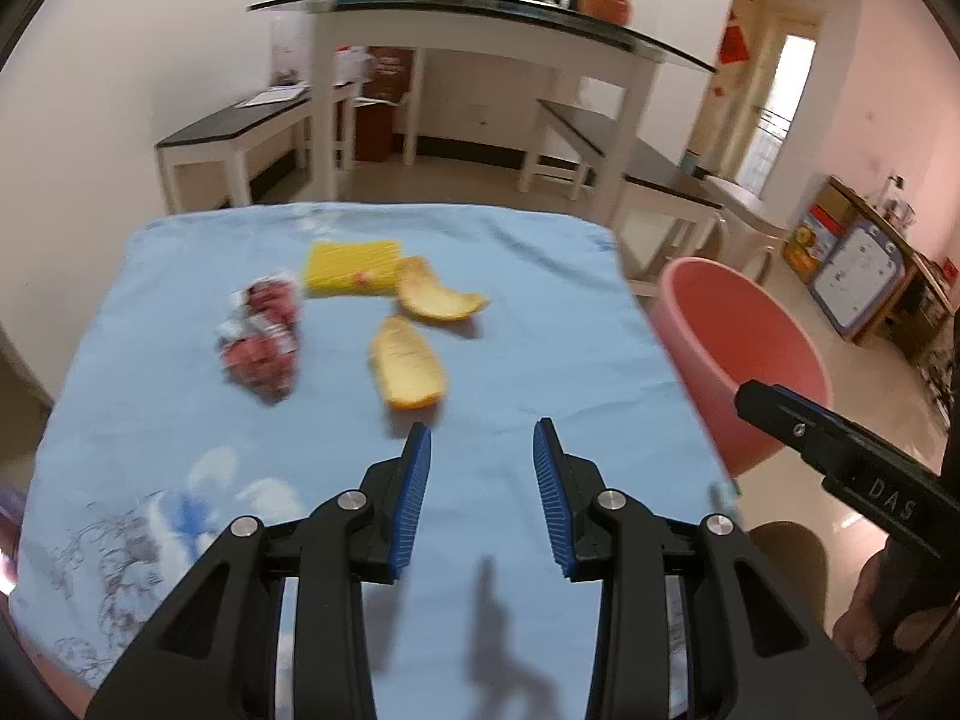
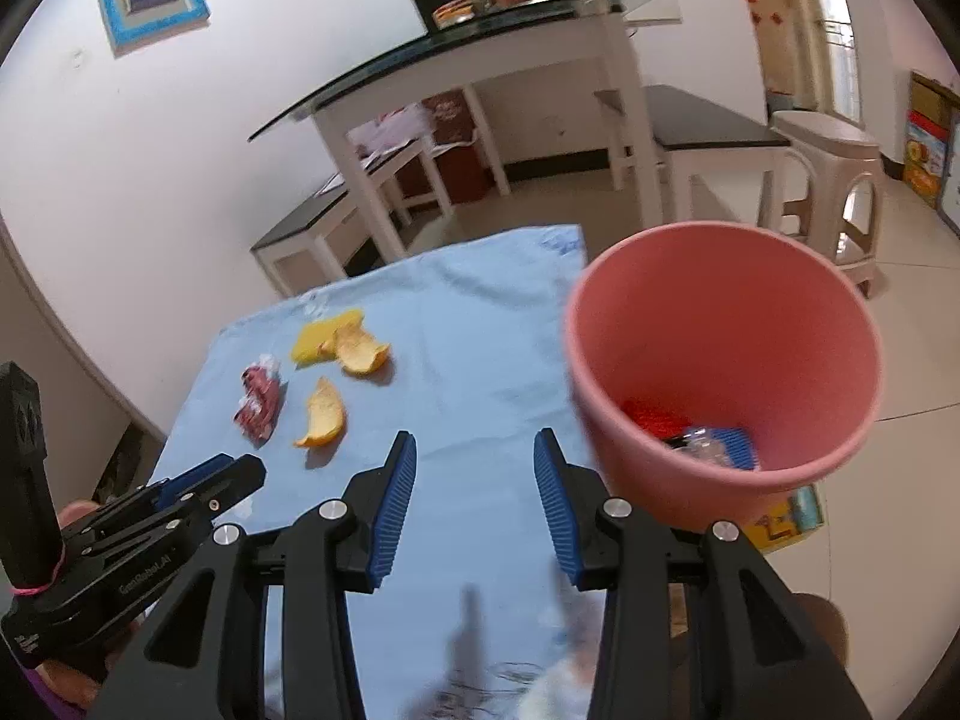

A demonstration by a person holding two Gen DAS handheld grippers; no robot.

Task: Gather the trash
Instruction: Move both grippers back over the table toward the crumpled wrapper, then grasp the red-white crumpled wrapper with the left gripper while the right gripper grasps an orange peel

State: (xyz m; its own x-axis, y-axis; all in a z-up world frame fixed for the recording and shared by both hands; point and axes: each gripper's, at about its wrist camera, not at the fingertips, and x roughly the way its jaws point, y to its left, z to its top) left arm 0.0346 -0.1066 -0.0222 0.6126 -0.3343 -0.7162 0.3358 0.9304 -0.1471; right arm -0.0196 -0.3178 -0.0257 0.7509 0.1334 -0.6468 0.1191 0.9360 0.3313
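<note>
On the light blue cloth [image 1: 510,324] [image 2: 480,330] lie a crumpled red wrapper [image 1: 264,336] [image 2: 261,405], a yellow sponge-like block [image 1: 351,267] [image 2: 318,339] and two orange peels [image 1: 435,294] [image 1: 408,363] [image 2: 360,351] [image 2: 324,414]. My left gripper [image 1: 483,438] is open and empty, hovering just short of the near peel. My right gripper [image 2: 474,447] is open and empty over the cloth's right part. A pink bin [image 1: 738,354] [image 2: 726,360] stands off the table's right edge, with red, blue and clear trash inside.
Beyond the table stand a white glass-topped table [image 1: 480,18] [image 2: 468,42], dark-topped benches [image 1: 234,126] [image 2: 708,120] and a beige plastic stool [image 2: 828,168]. Boxes and a shelf line the right wall [image 1: 858,276]. The right gripper's body shows in the left wrist view [image 1: 840,450].
</note>
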